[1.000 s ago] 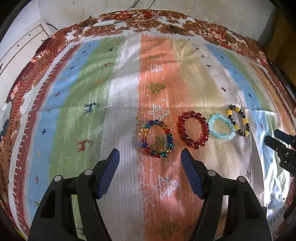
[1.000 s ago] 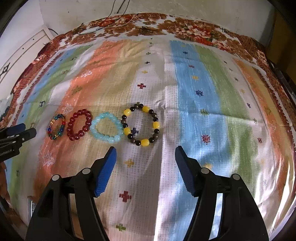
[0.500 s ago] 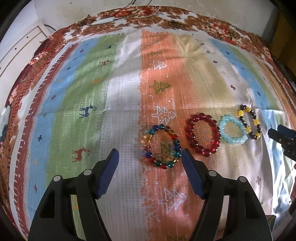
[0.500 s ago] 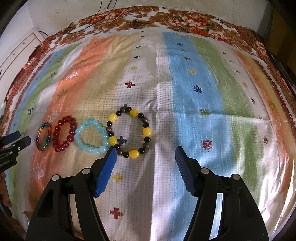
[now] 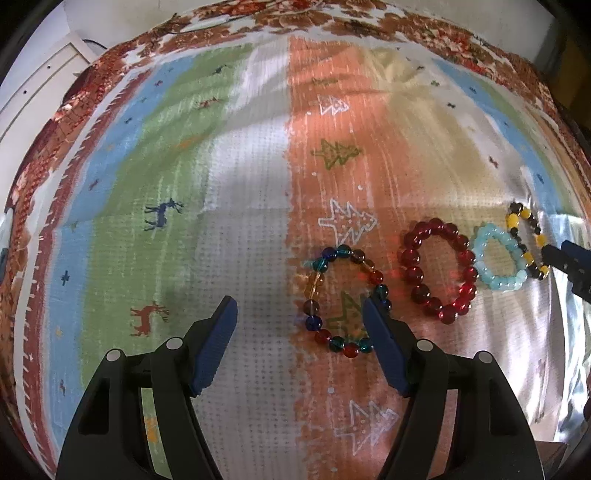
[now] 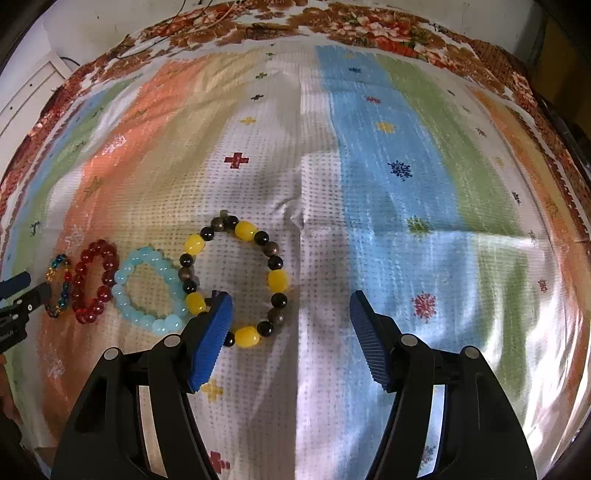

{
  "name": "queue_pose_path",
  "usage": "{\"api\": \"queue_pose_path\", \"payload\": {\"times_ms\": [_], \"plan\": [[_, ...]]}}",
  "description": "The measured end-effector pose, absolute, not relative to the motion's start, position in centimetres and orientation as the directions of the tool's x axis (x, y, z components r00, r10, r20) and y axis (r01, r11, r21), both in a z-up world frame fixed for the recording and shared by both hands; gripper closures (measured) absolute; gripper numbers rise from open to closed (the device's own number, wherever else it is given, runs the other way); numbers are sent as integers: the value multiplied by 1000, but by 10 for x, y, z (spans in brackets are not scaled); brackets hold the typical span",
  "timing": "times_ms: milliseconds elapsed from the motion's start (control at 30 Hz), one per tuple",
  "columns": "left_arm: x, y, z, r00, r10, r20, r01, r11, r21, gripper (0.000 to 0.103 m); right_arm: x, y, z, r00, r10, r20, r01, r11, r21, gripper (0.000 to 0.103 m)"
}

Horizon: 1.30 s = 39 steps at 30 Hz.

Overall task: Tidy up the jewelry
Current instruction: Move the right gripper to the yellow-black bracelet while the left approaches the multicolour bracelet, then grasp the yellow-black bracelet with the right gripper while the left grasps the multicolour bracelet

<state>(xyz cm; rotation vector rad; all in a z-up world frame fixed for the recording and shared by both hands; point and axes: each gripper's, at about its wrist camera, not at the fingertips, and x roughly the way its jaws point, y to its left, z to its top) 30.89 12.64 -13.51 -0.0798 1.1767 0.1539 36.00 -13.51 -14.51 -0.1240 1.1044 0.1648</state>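
Four bead bracelets lay in a row on the striped cloth (image 5: 240, 221) covering the counter. In the left wrist view the multicoloured bracelet (image 5: 345, 300) sat at lower centre on the orange stripe, with the dark red bracelet (image 5: 437, 271) just beside it to the right, then the pale blue bracelet (image 5: 498, 264), then the yellow-and-black bracelet (image 5: 526, 240) near the right edge of the frame. The pale blue and yellow-and-black bracelets appeared to touch; whether the red and pale blue ones touched could not be told. The left claw (image 5: 300, 319) was released, jaws spread wide and holding nothing; its right finger overlapped the right side of the multicoloured bracelet in the picture, contact could not be told. In the right wrist view the same row ran from the left edge toward centre: multicoloured, dark red, pale blue, yellow-and-black. The right claw (image 6: 291, 314) was likewise released and empty, jaws wide apart; its left finger covered the lower left of the yellow-and-black bracelet, with most of that ring showing above and between the fingers. Each claw's tip was visible at the edge of the other's view. The cloth had a brown floral border (image 6: 369, 26) along the top of the frame.
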Motion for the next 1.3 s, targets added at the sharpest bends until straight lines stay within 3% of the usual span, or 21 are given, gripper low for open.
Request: {"api": "queue_pose_path", "payload": {"times_ms": [367,467,600,667,733,1300], "plan": [[314,129,-148,350,97,-932,-159,986,44,33,364,-132,-159,423,66,-904,-220,975,-31,39],[313,128,-148,345,97,-933,-154,987,46,37,364,-132,-159,416,81,-906,-223,975,-16,54],[312,126,-146,336,96,-937,-142,989,50,64,364,-134,-159,414,79,-907,-223,975,-17,72],[312,127,-145,328,89,-941,-138,989,46,86,363,-135,-159,414,72,-908,-220,975,-23,86],[311,128,-145,321,84,-943,-135,990,42,93,362,-136,-158,414,68,-908,-219,975,-27,92],[284,112,-90,430,-37,-902,-100,991,-88,94,326,-136,-116,478,127,-869,-253,968,2,93]]}}
